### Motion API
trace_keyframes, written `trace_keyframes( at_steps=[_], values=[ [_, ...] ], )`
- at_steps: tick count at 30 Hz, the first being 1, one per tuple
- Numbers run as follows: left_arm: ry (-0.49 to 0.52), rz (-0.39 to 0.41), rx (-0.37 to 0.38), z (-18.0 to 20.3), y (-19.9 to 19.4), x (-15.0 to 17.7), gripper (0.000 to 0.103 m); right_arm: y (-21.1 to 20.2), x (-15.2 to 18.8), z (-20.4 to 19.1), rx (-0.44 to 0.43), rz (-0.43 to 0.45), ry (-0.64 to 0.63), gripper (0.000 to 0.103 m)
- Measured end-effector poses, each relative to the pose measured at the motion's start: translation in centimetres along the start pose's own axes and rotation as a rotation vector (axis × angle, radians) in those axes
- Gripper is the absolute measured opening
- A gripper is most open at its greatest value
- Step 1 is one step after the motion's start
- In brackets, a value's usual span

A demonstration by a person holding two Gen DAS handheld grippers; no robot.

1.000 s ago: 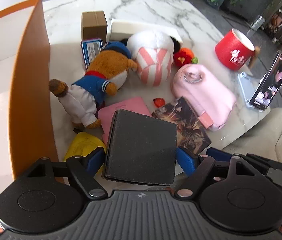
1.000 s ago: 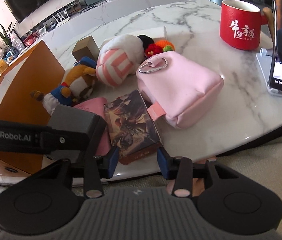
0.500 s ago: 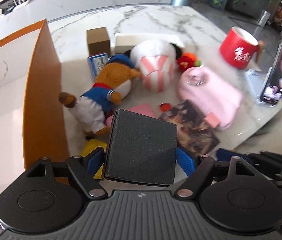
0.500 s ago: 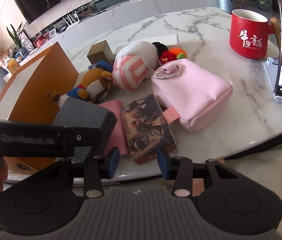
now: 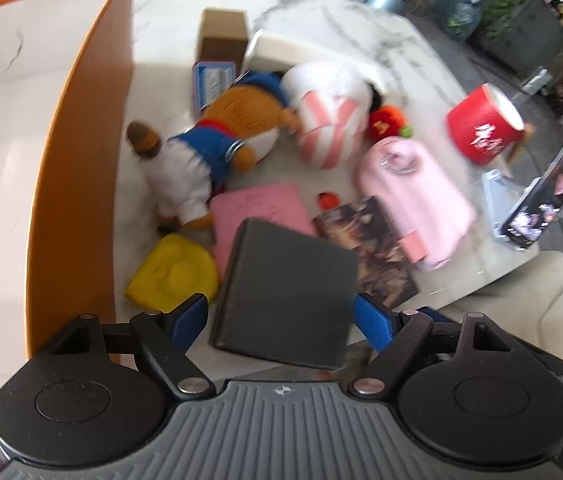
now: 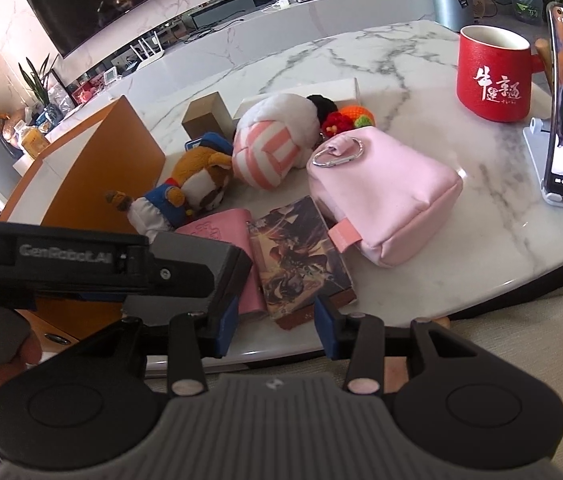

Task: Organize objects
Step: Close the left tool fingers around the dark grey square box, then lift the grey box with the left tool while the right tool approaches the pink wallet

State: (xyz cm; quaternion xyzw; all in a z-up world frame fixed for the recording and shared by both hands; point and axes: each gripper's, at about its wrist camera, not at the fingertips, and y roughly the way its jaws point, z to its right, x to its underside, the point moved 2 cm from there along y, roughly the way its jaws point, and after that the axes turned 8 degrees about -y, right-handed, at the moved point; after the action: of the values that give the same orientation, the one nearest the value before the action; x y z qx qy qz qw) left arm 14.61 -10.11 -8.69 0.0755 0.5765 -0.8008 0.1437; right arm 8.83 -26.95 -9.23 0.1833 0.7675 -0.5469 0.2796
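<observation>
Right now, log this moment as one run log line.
left gripper: shut on dark grey box | right gripper: open, holding nothing | orange bin: beside left gripper | phase: box lifted above table

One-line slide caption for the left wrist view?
Left gripper holds a dark grey box above a cluttered marble table, beside an open orange bin.

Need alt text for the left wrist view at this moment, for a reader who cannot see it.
The left claw grips a dark grey box above the near edge of a marble table. To its left stands an open orange bin with a white interior. Past the box lie a sailor plush, yellow pouch, pink pouch, illustrated book and red mug.
</observation>
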Motion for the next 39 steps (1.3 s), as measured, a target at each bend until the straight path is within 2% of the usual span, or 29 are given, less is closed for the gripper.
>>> trace_keyframes(
  at_steps=[3, 9, 11, 14, 20, 22, 24, 26, 28, 34, 39],
  values=[
    [-0.017, -0.028, 0.028, -0.4, 0.6, 0.2, 0.095, -0.2, 0.1, -0.2, -0.006, 0.001, -0.009, 0.045],
    [-0.036, -0.026, 0.040, -0.9, 0.3, 0.5, 0.092, 0.2, 0.4, -0.4, -0.009, -0.018, -0.016, 0.045],
    [-0.033, -0.009, 0.042, -0.8, -0.3, 0.5, 0.074, 0.2, 0.4, -0.5, -0.013, -0.018, -0.019, 0.045],
    [-0.022, 0.014, 0.045, -0.6, -1.3, 0.4, 0.061, 0.2, 0.4, -0.7, -0.016, -0.018, -0.025, 0.045],
    [0.001, 0.042, 0.055, 0.1, -2.9, 0.8, 0.046, 0.1, 0.3, -1.0, -0.022, -0.005, -0.034, 0.045],
    [0.015, 0.050, 0.070, 0.5, -3.4, 1.0, 0.045, -0.1, 0.3, -0.8, -0.017, -0.002, -0.029, 0.043],
    [0.032, 0.050, 0.092, 1.0, -3.8, 1.2, 0.045, -0.2, 0.2, -0.4, -0.028, -0.007, -0.006, 0.027],
    [0.055, 0.047, 0.118, 1.6, -3.8, 1.5, 0.045, -0.1, 0.2, 0.0, -0.017, -0.019, 0.015, 0.024],
    [0.066, 0.030, 0.138, 2.2, -3.5, 1.7, 0.045, 0.0, 0.3, 0.5, 0.015, -0.027, 0.023, 0.024],
    [0.087, 0.061, 0.080, 3.2, -1.9, 2.1, 0.057, 0.4, 0.7, 0.8, 0.005, -0.038, 0.035, 0.022],
    [0.074, 0.083, 0.076, 2.9, -1.1, 1.7, 0.056, 0.7, 0.8, 0.8, -0.007, -0.045, 0.032, 0.022]
  ],
)
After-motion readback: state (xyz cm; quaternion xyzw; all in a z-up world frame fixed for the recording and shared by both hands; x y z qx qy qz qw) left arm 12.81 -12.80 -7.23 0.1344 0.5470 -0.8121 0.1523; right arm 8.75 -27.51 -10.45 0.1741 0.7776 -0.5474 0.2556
